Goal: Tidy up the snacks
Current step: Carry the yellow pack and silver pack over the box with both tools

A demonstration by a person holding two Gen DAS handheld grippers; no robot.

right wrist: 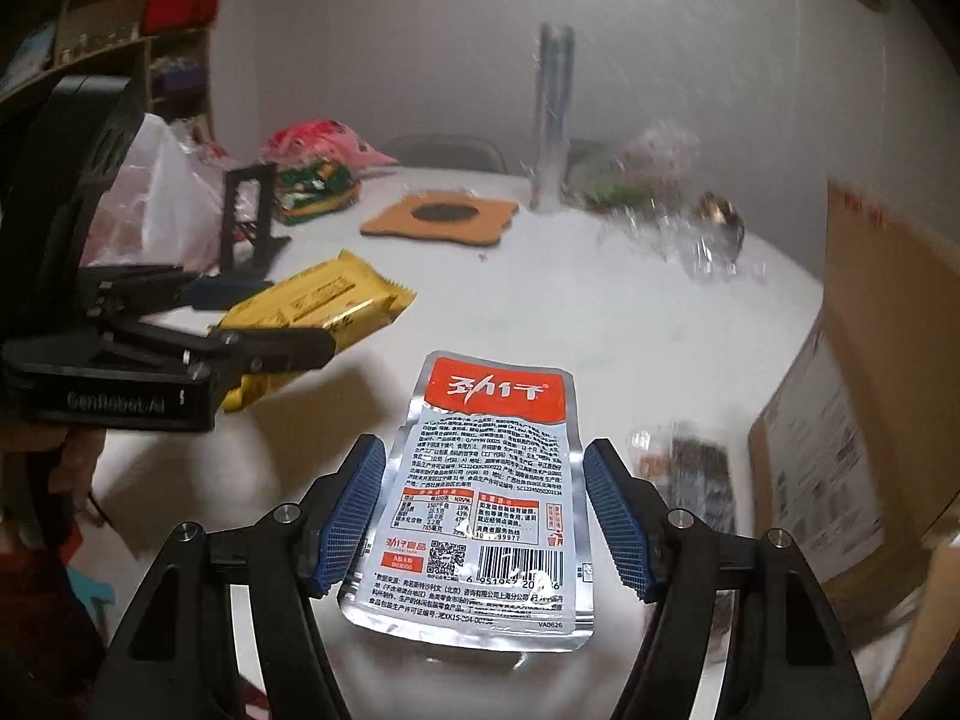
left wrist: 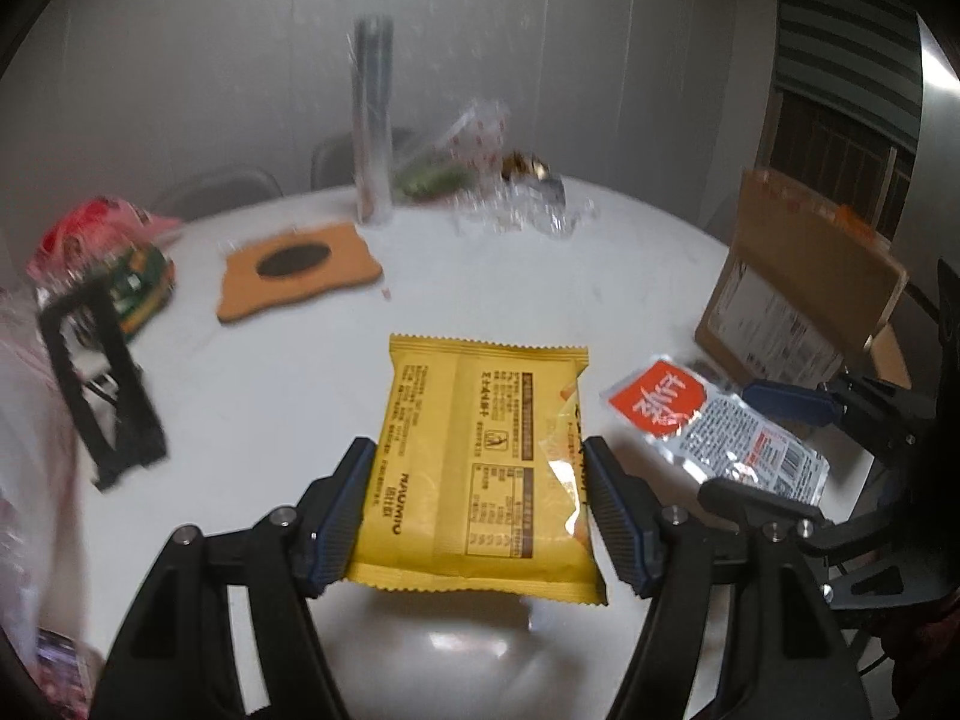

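Each gripper seems to have claimed one snack so both can be carried off together, likely to the cardboard box [right wrist: 870,396], the landmark here. The left gripper [left wrist: 480,504] has its ribbed blue pads against both side edges of the yellow packet [left wrist: 480,450], a puffy, matte pillow pack with crimped, saw-toothed end seams; it appears pinched and lifted off the white table [left wrist: 270,372], well left of the box. The right gripper [right wrist: 483,510] straddles the silver pouch [right wrist: 489,480], a flat, glossy foil sachet with a red band on top (crinkled and likely slippery); its left pad touches the pouch edge while the right pad stands slightly clear, so whether it truly grips I cannot tell. The pouch sits just left of the box, between it and the yellow packet
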